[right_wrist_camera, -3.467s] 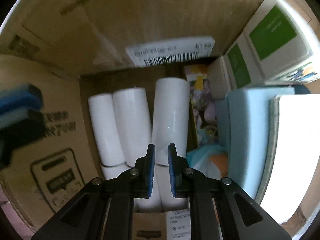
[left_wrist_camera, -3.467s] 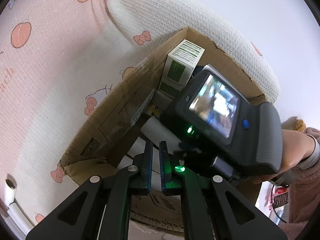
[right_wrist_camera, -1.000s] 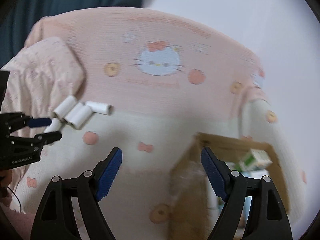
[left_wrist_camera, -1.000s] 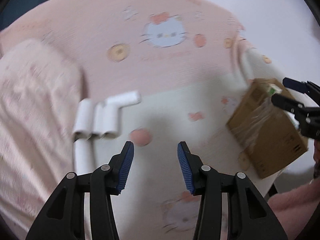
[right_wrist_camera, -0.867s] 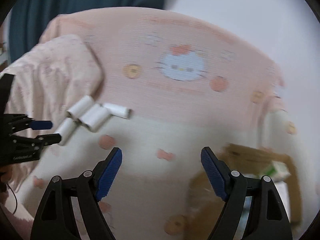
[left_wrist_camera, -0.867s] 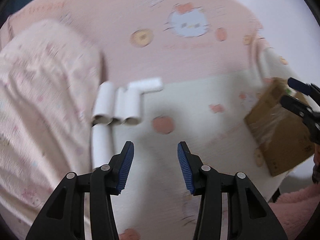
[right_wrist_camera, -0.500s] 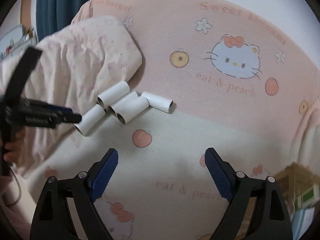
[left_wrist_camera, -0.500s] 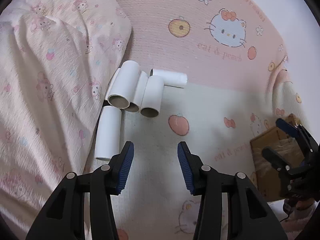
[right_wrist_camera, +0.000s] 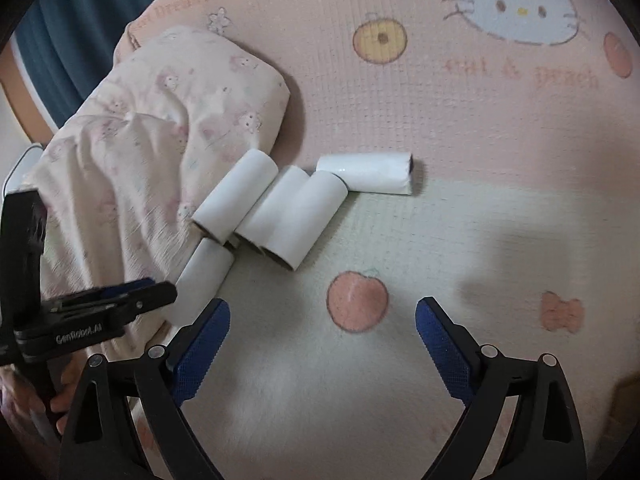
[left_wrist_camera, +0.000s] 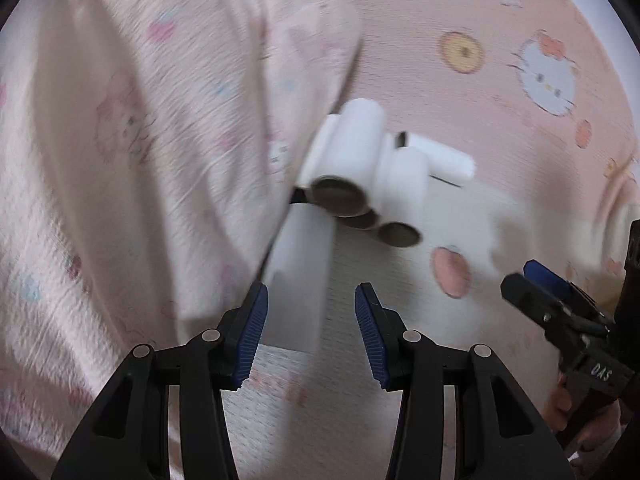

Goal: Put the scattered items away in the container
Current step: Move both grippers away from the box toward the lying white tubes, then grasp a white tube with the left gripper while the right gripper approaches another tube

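Several white paper rolls lie on the pink and cream blanket. The nearest roll point(left_wrist_camera: 298, 276) point(right_wrist_camera: 202, 276) lies lengthwise just ahead of my open left gripper point(left_wrist_camera: 308, 334), its near end between the blue pads. Three rolls point(left_wrist_camera: 356, 168) point(right_wrist_camera: 280, 212) lie side by side beyond it, and one more roll point(right_wrist_camera: 368, 172) lies crosswise behind them. My right gripper point(right_wrist_camera: 322, 346) is wide open and empty, hovering over the blanket short of the rolls. The cardboard box is out of view.
A rumpled pink patterned pillow point(right_wrist_camera: 152, 136) point(left_wrist_camera: 160, 120) presses against the rolls on the left. The blanket point(right_wrist_camera: 480, 220) stretches right with printed peaches and bows. The right gripper point(left_wrist_camera: 560, 312) shows at the left wrist view's right edge; the left gripper point(right_wrist_camera: 100, 312) shows at the right wrist view's left.
Both grippers have left the cardboard box, opened, and closed in on the rolls. The left gripper has dropped low onto the nearest roll; the right has moved closer above the blanket.
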The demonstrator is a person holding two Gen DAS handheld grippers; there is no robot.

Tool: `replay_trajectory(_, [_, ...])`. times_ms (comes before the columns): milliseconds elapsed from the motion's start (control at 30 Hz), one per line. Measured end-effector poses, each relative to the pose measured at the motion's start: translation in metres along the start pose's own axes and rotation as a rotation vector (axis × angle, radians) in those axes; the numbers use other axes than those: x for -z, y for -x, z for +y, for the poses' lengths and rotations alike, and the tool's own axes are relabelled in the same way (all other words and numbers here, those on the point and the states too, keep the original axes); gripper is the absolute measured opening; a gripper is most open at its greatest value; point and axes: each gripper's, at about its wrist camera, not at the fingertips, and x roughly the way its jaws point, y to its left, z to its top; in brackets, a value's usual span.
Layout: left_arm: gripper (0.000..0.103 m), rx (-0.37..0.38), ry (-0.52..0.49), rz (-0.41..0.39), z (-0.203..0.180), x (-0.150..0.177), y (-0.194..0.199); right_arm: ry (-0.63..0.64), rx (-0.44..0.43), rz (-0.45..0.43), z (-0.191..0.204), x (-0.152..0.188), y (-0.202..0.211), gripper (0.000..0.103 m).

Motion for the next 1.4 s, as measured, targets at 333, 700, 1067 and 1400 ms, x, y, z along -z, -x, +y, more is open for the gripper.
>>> replay_trajectory(333, [0.044,0.071,0.200,0.019,0.021,0.002,-0.026,-0.117,-0.069,0.007,-0.007,-0.012,-0.065,0.094])
replay_trajectory(700, [0.044,0.047,0.158,-0.022,0.002,0.009,-0.030,-0.031,-0.139,0.086,0.002,-0.018,-0.099,0.056])
replay_trajectory(1067, [0.044,0.101,0.156,-0.017,-0.006,0.018,-0.029,-0.046,-0.070,0.073,-0.014,-0.017,-0.088,0.014])
replay_trajectory(1400, [0.044,0.182,0.157,0.026,-0.006,0.028,-0.028,-0.046,-0.053,-0.019,-0.037,-0.020,-0.042,0.011])
